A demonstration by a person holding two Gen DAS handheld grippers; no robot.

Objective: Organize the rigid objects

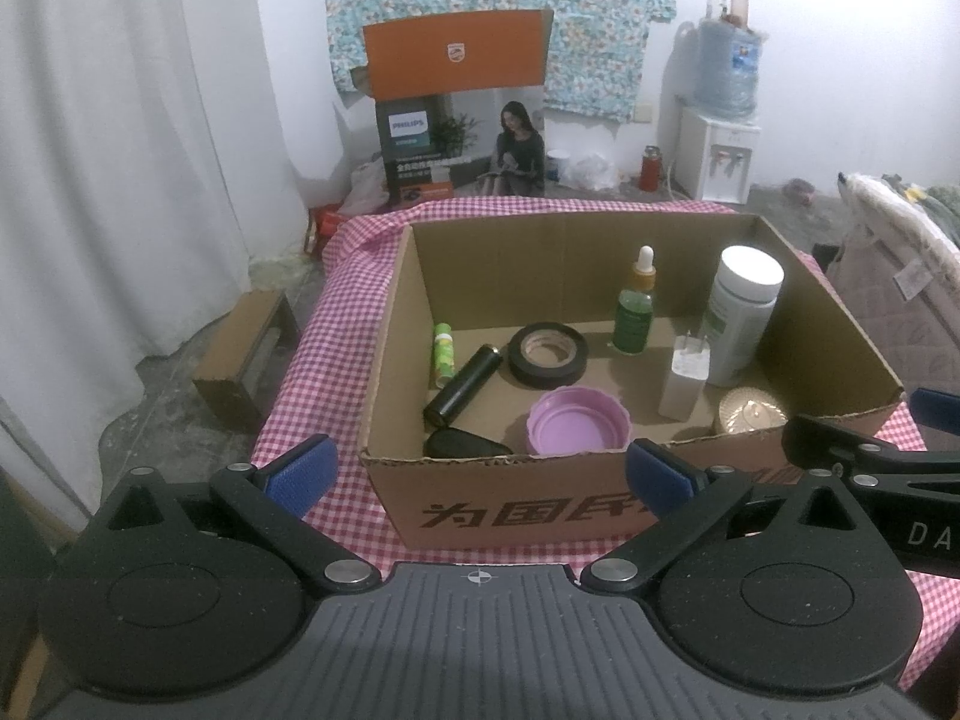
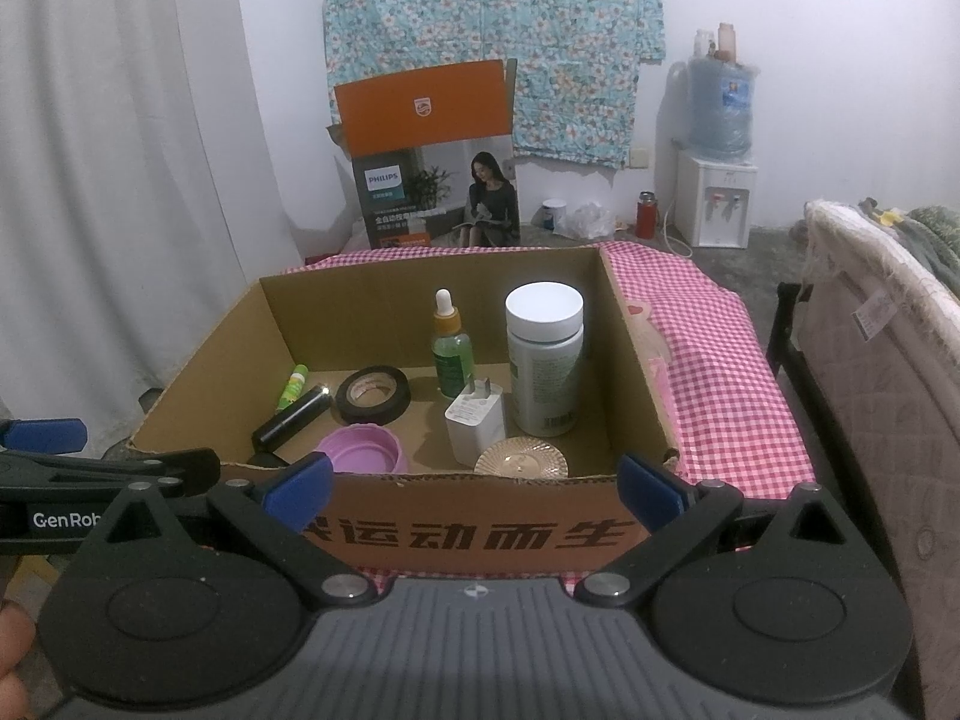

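Observation:
An open cardboard box (image 1: 516, 510) (image 2: 480, 534) stands on a red checked cloth. Inside are a white-capped bottle (image 1: 741, 318) (image 2: 545, 360), a green dropper bottle (image 1: 635, 309) (image 2: 451, 348), a white charger (image 1: 684, 375) (image 2: 475, 426), a black tape roll (image 1: 548, 354) (image 2: 373, 395), a purple lid (image 1: 579, 423) (image 2: 363, 450), a black cylinder (image 1: 462, 387) (image 2: 292, 420), a green tube (image 1: 443, 354) (image 2: 292, 387), a ribbed glass dish (image 1: 753, 411) (image 2: 521, 459) and a dark oval thing (image 1: 465, 444). My left gripper (image 1: 480, 474) and right gripper (image 2: 474, 483) are open and empty, just before the box's near wall.
The clothed table (image 2: 720, 372) has bare cloth right of the box. A quilted mattress (image 2: 870, 360) stands at the right. On the floor behind are a Philips carton (image 1: 459, 114), a water dispenser (image 1: 717, 156) and a red flask (image 1: 649, 168). A small cardboard piece (image 1: 246, 354) lies left.

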